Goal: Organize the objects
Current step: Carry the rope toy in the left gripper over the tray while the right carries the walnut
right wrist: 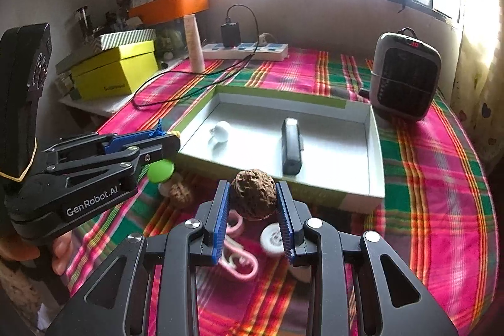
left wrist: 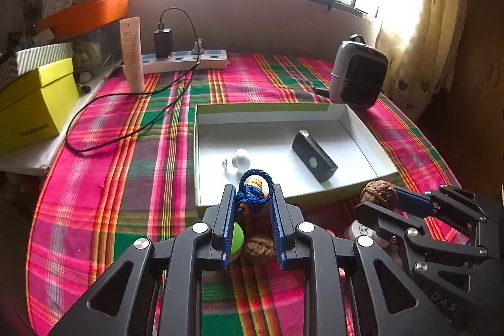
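My left gripper (left wrist: pixel 252 190) is shut on a blue braided cord charm (left wrist: pixel 252 197) with orange and yellow beads, held just before the near rim of the white tray (left wrist: pixel 277 144). My right gripper (right wrist: pixel 253 185) is shut on a brown walnut (right wrist: pixel 253 196), also near the tray (right wrist: pixel 334 147) front edge. Inside the tray lie a black rectangular device (left wrist: pixel 313 155) and a small white bulb (left wrist: pixel 241 159). On the cloth below the grippers lie a second walnut (right wrist: pixel 181 194), a green disc (right wrist: pixel 160 172), pink clips (right wrist: pixel 239 260) and a white wheel (right wrist: pixel 274 240).
A plaid cloth (right wrist: pixel 425 194) covers the table. A grey heater (right wrist: pixel 404 77) stands at the back right, behind the tray. A power strip (left wrist: pixel 186 60) with a charger and black cable (left wrist: pixel 126 96), a pale tube (left wrist: pixel 132 52) and a yellow box (left wrist: pixel 34 106) sit at the back left.
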Demonstrator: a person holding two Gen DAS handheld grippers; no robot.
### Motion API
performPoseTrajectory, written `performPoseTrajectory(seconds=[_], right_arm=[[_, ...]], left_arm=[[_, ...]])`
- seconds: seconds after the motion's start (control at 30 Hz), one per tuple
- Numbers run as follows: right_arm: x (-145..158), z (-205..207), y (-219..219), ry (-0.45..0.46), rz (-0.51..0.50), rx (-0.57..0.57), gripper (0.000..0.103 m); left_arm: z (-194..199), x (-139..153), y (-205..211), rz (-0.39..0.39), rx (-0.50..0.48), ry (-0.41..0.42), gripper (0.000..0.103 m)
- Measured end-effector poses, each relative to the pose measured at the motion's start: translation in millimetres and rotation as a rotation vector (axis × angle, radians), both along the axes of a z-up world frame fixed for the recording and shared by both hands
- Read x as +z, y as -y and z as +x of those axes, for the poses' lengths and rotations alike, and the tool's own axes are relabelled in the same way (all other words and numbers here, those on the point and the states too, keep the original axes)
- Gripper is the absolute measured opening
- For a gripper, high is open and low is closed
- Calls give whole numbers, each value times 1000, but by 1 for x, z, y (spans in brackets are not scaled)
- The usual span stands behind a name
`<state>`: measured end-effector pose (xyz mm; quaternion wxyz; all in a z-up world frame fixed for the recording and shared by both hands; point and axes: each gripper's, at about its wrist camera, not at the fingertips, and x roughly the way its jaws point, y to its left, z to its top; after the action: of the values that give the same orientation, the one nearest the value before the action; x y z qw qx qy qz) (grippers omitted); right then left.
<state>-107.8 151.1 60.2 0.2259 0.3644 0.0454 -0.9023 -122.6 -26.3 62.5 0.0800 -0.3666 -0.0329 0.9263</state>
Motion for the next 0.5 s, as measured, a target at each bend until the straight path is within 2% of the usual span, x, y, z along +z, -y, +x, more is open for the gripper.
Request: performPoseTrajectory(seconds=[0.5], right_arm=[[3,-56,-16,-1,26,-49,30]], left_arm=[[-48,0,-4,6,0,20,20]])
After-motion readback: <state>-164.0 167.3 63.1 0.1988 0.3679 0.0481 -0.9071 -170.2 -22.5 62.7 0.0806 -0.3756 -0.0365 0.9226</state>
